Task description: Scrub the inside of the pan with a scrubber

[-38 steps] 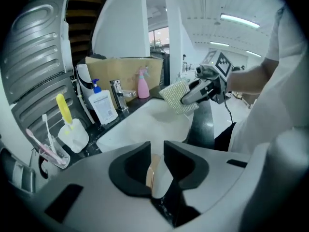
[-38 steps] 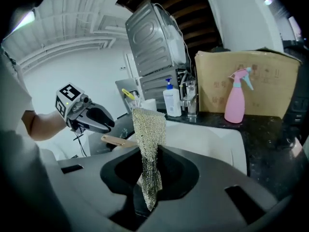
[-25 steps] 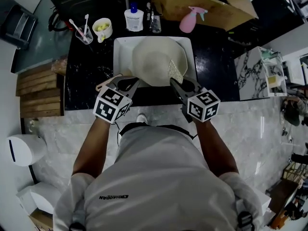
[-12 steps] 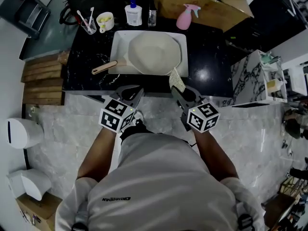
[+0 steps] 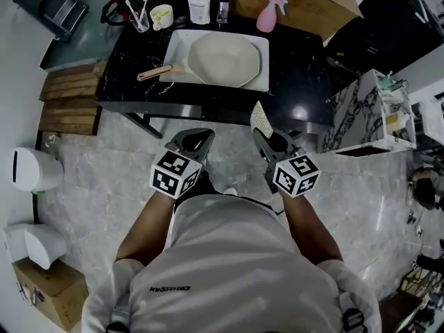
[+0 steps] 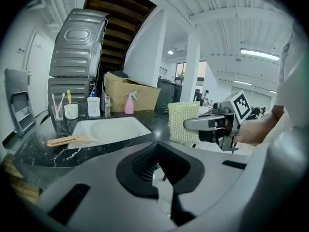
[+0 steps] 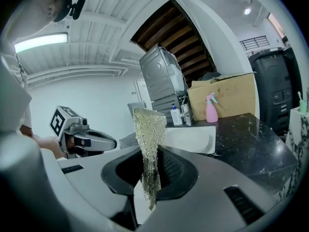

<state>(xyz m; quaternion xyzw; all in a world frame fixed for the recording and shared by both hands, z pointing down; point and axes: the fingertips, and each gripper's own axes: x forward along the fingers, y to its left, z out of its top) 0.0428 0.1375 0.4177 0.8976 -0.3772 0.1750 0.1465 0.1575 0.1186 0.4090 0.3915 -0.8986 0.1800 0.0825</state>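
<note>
**Right gripper** (image 5: 261, 133): jaws clamped on the lower edge of a mesh scrubber (image 5: 259, 118), which stands upright above them.

**Left gripper** (image 5: 197, 137): jaws together, nothing between them.

Both grippers hang over the marble floor (image 5: 104, 179), short of the white tray (image 5: 182, 44) and off the near edge of the black worktop (image 5: 298, 61). The pan (image 5: 225, 60) lies in the tray, well apart from the scrubber. Its wooden handle (image 5: 156, 73) projects past the tray's left rim onto the worktop. Beyond the tray stand a pink spray bottle (image 5: 267, 16) and a cardboard box (image 5: 305, 2). Bare worktop lies right of the tray.
</note>
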